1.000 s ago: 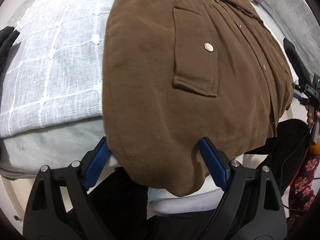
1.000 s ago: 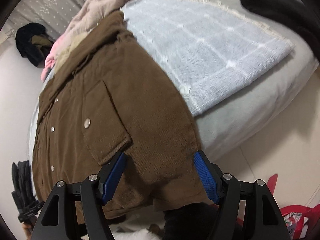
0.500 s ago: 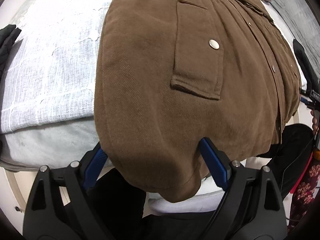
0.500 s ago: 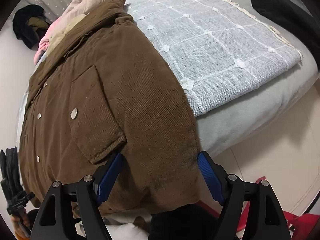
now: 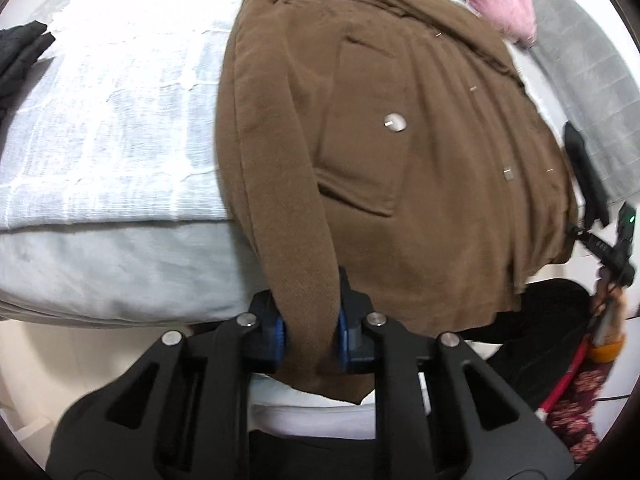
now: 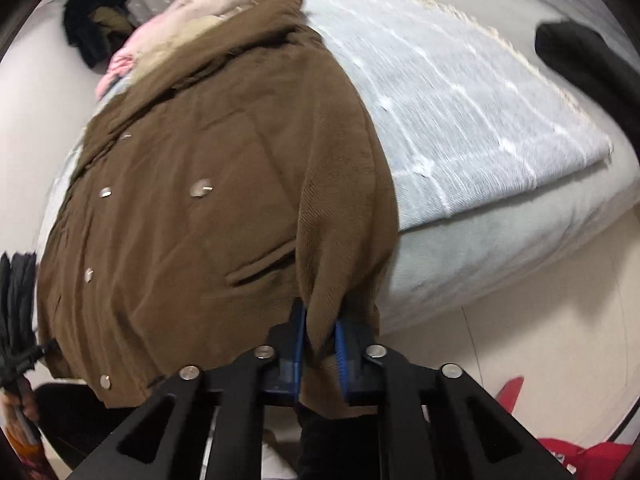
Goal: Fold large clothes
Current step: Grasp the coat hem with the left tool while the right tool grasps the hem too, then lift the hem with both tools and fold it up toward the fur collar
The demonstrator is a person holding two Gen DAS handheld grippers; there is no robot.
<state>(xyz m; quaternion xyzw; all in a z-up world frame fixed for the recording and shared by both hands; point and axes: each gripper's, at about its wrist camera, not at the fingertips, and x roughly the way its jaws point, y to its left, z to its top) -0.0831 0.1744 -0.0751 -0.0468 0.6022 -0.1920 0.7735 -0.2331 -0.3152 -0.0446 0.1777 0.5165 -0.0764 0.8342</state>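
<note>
So the brown jacket (image 5: 400,128) is lying front-up on the bed (image 5: 112,264), on a pale checked blanket (image 5: 112,128), with its hem hanging off the near edge of the mattress. Both grippers have it at that hem. The left gripper (image 5: 310,334) has its jaws closing on a bunched ridge of fabric along one side edge, pads pressing the cloth from both sides. The right gripper (image 6: 320,344) has clamped right down on a similar pinch at the other side edge, fabric squeezed thin between the blue pads.

Looks like the step here is getting a solid hold on both bottom corners before carrying the hem up toward the collar (image 6: 224,36). Tips, judging from how it sits:

- This is thick, heavy cloth, so the pinch should take in all the layers, not just the top one, or the back panel will likely sag out.
- Both corners should probably rise together and level, otherwise the fold goes skewed.
- The pocket (image 5: 360,152) and snaps (image 5: 394,122) add bulk, so the crease will likely land more neatly above them.
- There's a pile of pink and beige clothes (image 6: 168,24) up by the collar, worth staying clear of.
</note>
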